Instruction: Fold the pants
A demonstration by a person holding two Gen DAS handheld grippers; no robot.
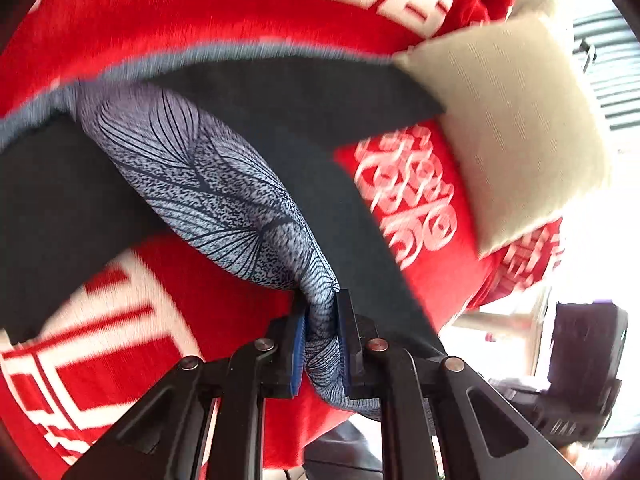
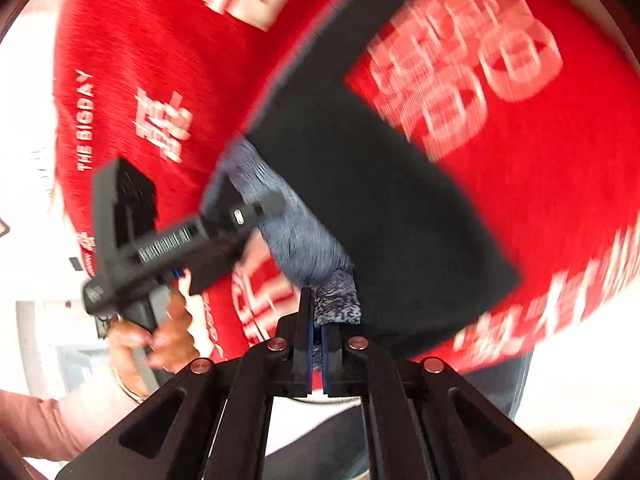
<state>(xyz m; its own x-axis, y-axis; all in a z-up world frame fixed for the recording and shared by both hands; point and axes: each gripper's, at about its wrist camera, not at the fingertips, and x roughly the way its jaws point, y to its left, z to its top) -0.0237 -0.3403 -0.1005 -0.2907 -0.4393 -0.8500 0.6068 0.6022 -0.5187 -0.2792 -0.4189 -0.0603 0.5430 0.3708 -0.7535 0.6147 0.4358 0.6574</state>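
The pants are black [image 1: 304, 100] with a grey leaf-patterned part [image 1: 208, 176], and they hang lifted over a red blanket [image 1: 192, 20]. My left gripper [image 1: 322, 300] is shut on a bunched fold of the patterned cloth, which is squeezed between its blue pads. In the right wrist view my right gripper [image 2: 320, 312] is shut on the same patterned cloth [image 2: 336, 306], with the black pants leg [image 2: 360, 184] spreading up and to the right. The left gripper [image 2: 252, 216] shows there at the left, held by a hand [image 2: 160, 340]. The picture is blurred.
A beige pillow [image 1: 512, 128] lies on the red blanket at the right, over one black pants edge. The blanket [image 2: 540, 200] has white lettering. A dark tool housing [image 1: 580, 364] sits at the lower right. A pink sleeve [image 2: 44, 420] is at the lower left.
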